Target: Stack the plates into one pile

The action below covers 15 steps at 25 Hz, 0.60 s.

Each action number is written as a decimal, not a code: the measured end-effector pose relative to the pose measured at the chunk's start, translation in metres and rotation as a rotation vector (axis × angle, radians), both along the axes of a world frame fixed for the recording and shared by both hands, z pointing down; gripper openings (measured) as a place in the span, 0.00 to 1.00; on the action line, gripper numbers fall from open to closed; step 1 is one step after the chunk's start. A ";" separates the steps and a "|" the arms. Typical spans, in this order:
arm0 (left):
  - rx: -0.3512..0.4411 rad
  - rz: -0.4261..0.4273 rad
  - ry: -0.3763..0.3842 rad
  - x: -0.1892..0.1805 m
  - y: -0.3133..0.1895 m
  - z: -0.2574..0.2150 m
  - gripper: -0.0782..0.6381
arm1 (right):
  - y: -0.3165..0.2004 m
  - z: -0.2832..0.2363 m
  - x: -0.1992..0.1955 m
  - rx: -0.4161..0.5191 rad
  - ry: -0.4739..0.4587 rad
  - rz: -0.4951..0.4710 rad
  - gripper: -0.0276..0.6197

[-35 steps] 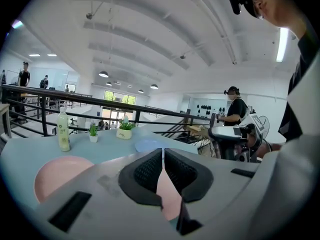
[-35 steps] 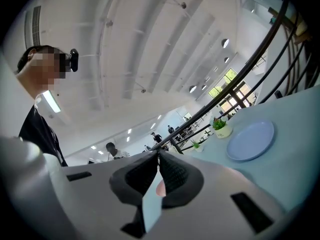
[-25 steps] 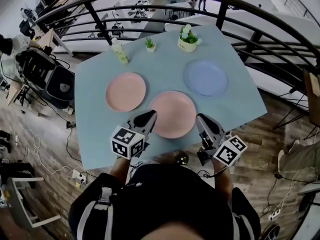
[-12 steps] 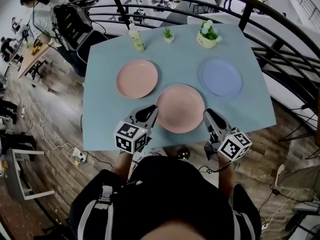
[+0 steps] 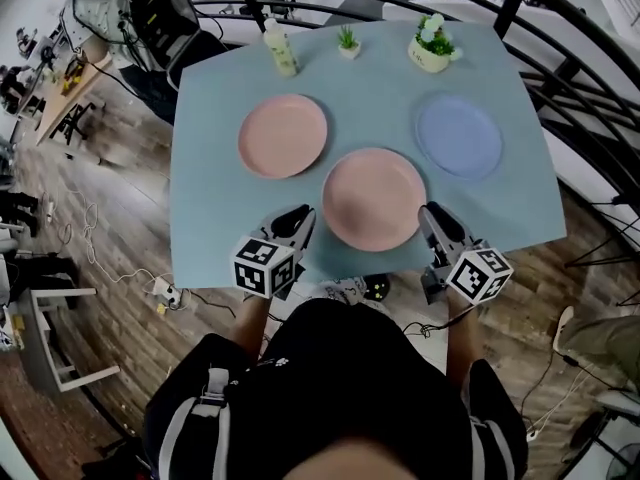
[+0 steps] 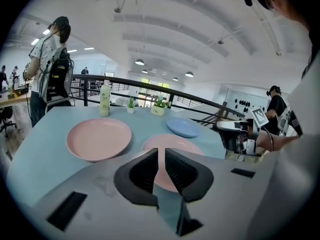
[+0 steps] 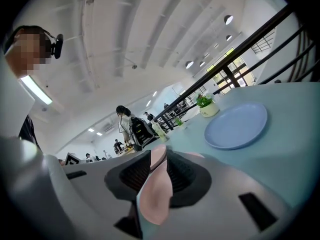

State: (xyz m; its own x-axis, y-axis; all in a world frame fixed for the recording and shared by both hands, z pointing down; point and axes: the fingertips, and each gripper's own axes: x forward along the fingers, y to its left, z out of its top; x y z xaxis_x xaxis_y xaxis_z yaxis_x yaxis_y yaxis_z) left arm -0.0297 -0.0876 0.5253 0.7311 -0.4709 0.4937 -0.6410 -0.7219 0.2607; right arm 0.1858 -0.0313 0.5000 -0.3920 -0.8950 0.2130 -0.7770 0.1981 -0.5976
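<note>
Black striped jacket [image 5: 330, 393]; grey hand-held grippers [image 5: 304, 214] [image 5: 428, 211], marker cubes [image 5: 262, 265] [image 5: 480, 273].

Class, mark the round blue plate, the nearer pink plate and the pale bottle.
round blue plate [image 5: 458, 136], head view, centre.
nearer pink plate [image 5: 374, 199], head view, centre.
pale bottle [image 5: 283, 55], head view, body.

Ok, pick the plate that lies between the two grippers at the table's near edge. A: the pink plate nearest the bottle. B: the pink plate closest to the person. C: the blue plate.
B: in the head view the near pink plate lies between the left gripper and the right gripper, while the blue plate and the other pink plate lie farther back.
</note>
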 end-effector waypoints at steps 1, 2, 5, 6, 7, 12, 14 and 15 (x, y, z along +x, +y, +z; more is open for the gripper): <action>-0.008 0.006 -0.004 0.003 -0.002 0.005 0.14 | 0.000 0.004 0.002 -0.012 0.003 0.012 0.21; -0.014 0.014 -0.013 0.005 -0.004 0.010 0.14 | 0.001 0.008 0.004 -0.025 0.007 0.028 0.21; -0.024 0.033 -0.051 0.009 -0.010 0.023 0.14 | 0.004 0.020 0.011 -0.070 0.019 0.068 0.23; -0.027 0.032 -0.054 0.010 -0.013 0.026 0.14 | 0.004 0.023 0.013 -0.084 0.021 0.077 0.23; -0.031 0.027 -0.052 0.010 -0.017 0.027 0.14 | 0.004 0.027 0.015 -0.098 0.024 0.085 0.24; -0.095 0.010 -0.061 0.001 -0.027 0.047 0.19 | 0.002 0.051 0.020 -0.181 0.045 0.134 0.27; -0.120 0.016 -0.073 -0.002 -0.028 0.056 0.27 | 0.002 0.061 0.022 -0.218 0.050 0.153 0.28; -0.132 0.020 -0.074 -0.002 -0.028 0.060 0.27 | 0.002 0.066 0.024 -0.236 0.052 0.163 0.28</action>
